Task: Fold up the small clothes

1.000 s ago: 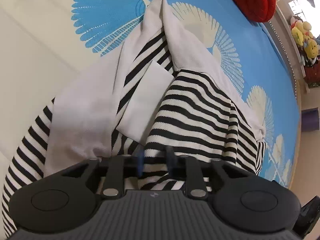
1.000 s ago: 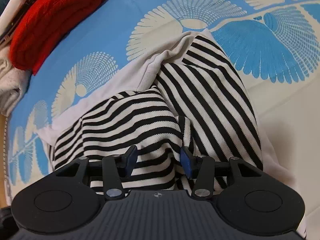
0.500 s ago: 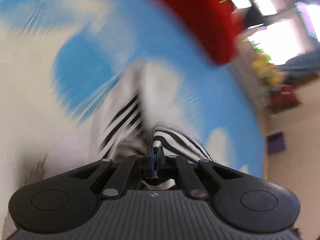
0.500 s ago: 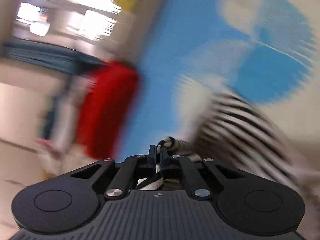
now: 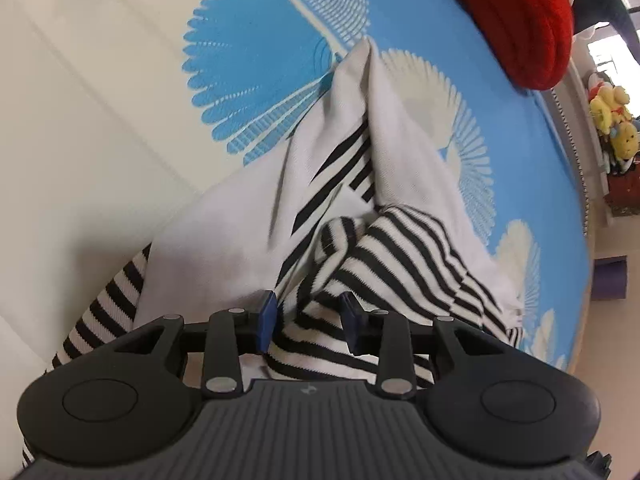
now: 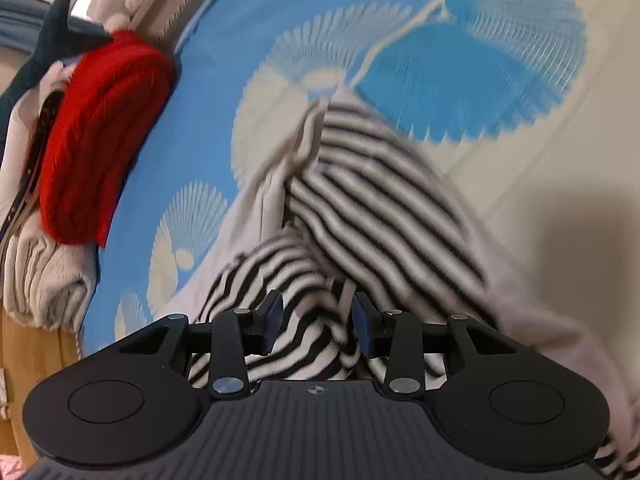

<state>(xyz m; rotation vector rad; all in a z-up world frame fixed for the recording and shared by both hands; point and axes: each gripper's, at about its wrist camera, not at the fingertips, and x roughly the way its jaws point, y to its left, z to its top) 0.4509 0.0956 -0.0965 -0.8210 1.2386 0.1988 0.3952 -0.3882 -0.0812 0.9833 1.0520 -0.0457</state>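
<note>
A small black-and-white striped garment with plain white panels (image 5: 400, 240) lies crumpled on the blue and cream patterned bed cover (image 5: 256, 56). It also shows in the right wrist view (image 6: 380, 200), slightly blurred. My left gripper (image 5: 310, 320) is open, its jaws apart just over striped folds at the garment's near edge. My right gripper (image 6: 316, 322) is open too, low over striped cloth that lies between its blue pads (image 6: 272, 320). Neither holds the cloth.
A folded red knit garment (image 5: 516, 12) lies at the far side of the bed, also in the right wrist view (image 6: 96, 136), on top of a pile of grey and white clothes (image 6: 44, 272). Plush toys (image 5: 608, 120) stand beyond the bed's edge.
Half a second ago both grippers were shut on striped cloth and swinging fast. Now both have opened, let the cloth go and hover low over the garment, which lies more bunched.
</note>
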